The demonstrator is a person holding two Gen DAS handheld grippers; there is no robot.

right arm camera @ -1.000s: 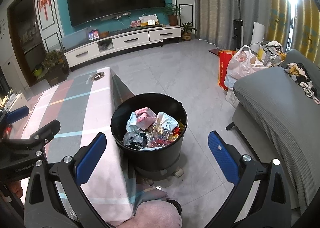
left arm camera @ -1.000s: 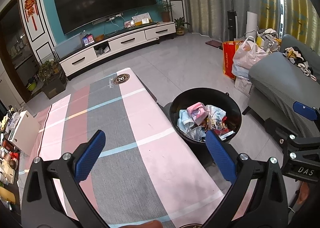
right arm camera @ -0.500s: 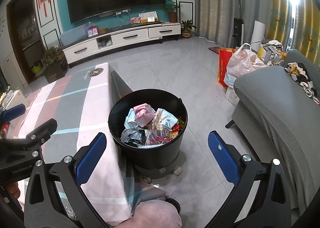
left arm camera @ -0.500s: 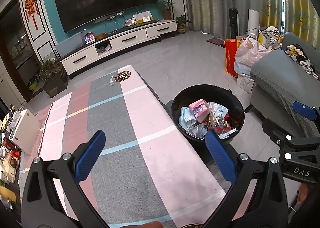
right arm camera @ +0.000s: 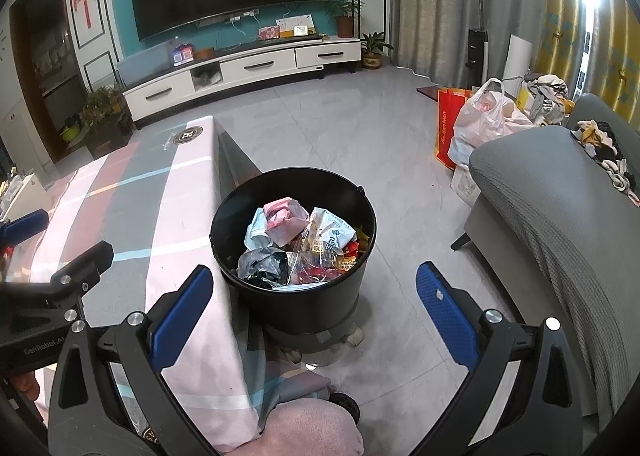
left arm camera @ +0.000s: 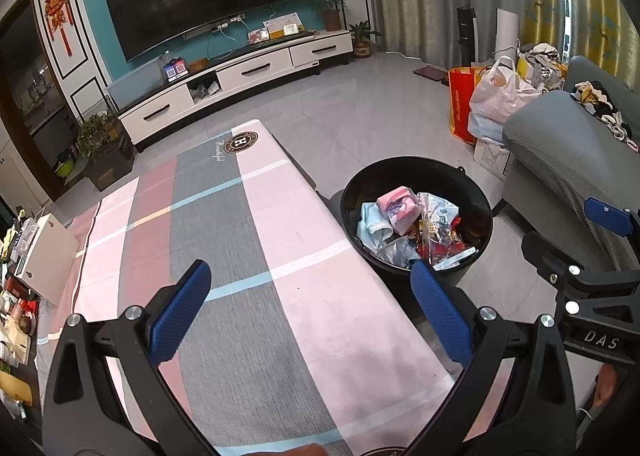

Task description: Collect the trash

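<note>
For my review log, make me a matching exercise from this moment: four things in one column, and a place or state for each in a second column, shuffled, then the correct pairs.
Things:
1. black bin
2. pink packet
3. left claw
4. orange bag

Places or states:
A. open and empty, above the checked tablecloth
B. on the floor next to the grey sofa
C. on top of the trash in the bin
D. on the floor beside the table, full of wrappers

Pairs: 1-D, 2-C, 3-A, 4-B

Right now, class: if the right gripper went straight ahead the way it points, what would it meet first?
Probably the black trash bin, its wrappers lying between the open right gripper fingers' line; depth is uncertain.
</note>
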